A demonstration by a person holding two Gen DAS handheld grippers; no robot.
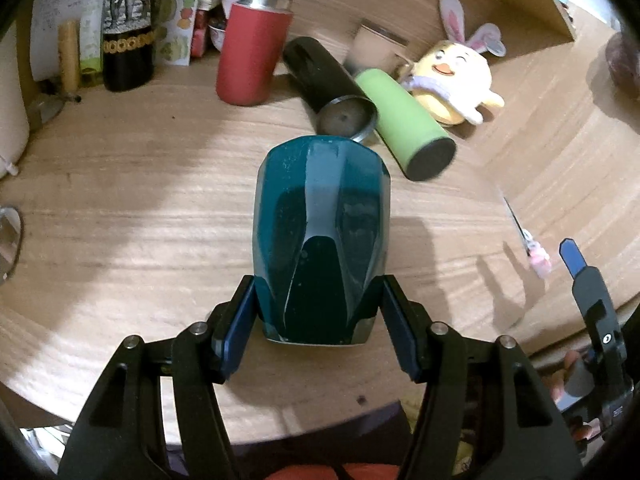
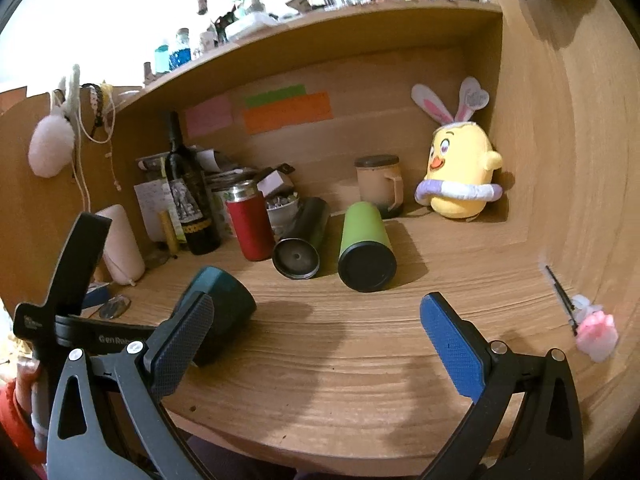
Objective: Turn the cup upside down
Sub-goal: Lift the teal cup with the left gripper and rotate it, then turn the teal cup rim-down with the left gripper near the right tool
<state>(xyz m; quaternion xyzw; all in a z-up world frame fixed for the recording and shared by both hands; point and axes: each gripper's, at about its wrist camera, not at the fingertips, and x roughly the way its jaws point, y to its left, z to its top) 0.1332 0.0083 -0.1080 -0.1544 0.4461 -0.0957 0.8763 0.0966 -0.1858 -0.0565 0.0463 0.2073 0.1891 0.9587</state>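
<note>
Pinching the teal cup (image 1: 322, 240) only near one end, the left gripper (image 1: 318, 320) risks slippage mid-flip — onto the desk (image 1: 120, 220); right gripper (image 2: 316, 344) hangs spread, empty.

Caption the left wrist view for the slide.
Left gripper jaws clamp the faceted teal cup above the wooden desk.

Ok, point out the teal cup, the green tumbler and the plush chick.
teal cup (image 1: 320, 220): left wrist view, on its faceted side.
green tumbler (image 2: 362, 228): right wrist view, on its green body.
plush chick (image 2: 460, 168): right wrist view, on its yellow body.
</note>
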